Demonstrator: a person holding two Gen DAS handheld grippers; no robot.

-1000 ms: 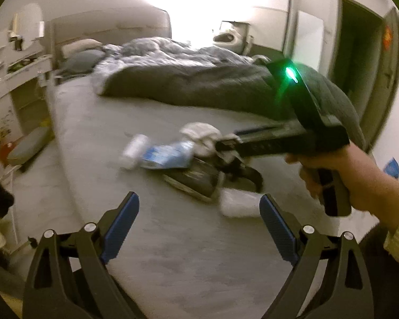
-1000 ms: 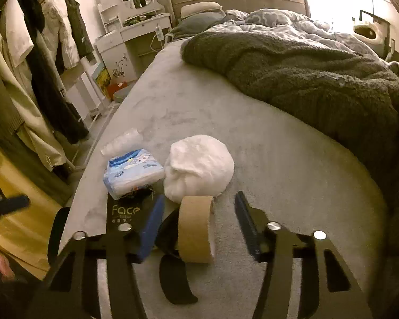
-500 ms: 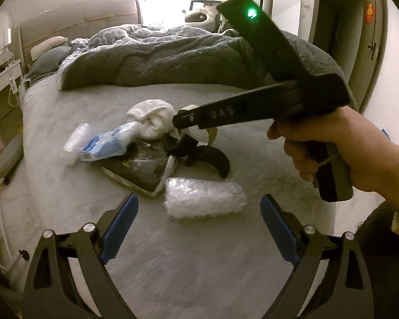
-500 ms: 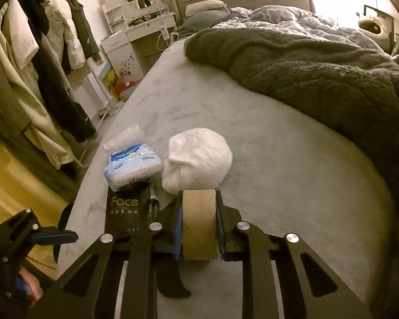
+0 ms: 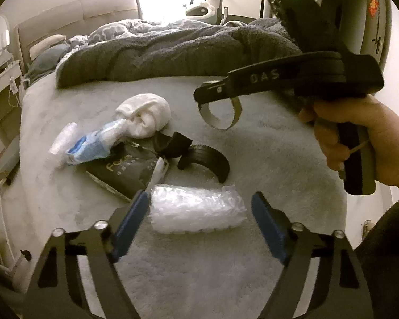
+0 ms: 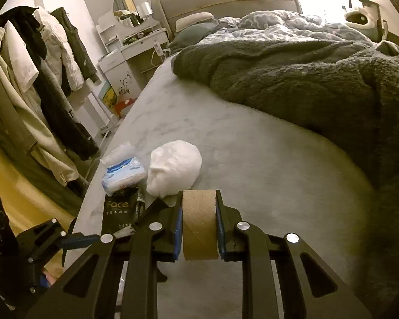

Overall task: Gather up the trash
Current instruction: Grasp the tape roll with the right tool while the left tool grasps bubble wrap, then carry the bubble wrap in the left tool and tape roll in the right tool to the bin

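On the grey bed [image 5: 266, 143] a small heap of trash lies near the foot, on the left side. The right gripper [image 6: 198, 224] has its blue pads clamped on a brown cardboard tape core [image 6: 199, 226], which stands upright between them; in the left wrist view the same ring [image 5: 220, 114] hangs clear of the bed under the gripper's tip, held up by a hand [image 5: 359, 143] on the black handle. The left gripper [image 5: 199, 212] sits low over a clear bubble-wrap roll [image 5: 196, 208] that lies across the bed between its fingers; the jaws have just been closing and stand half wide, the left pad right at the roll's end, the right pad apart from it, so there is no grip on it yet. Farther off, to the left, lie a dark packet printed "Face" [image 5: 122, 170], a blue and white tissue pack [image 5: 93, 146], a white crumpled wad [image 5: 146, 114] and a small clear plastic scrap [image 5: 61, 143], all close together. A curved black plastic piece [image 5: 207, 162] lies just right of the packet. A rumpled dark grey blanket [image 6: 306, 79] covers the far part of the bed
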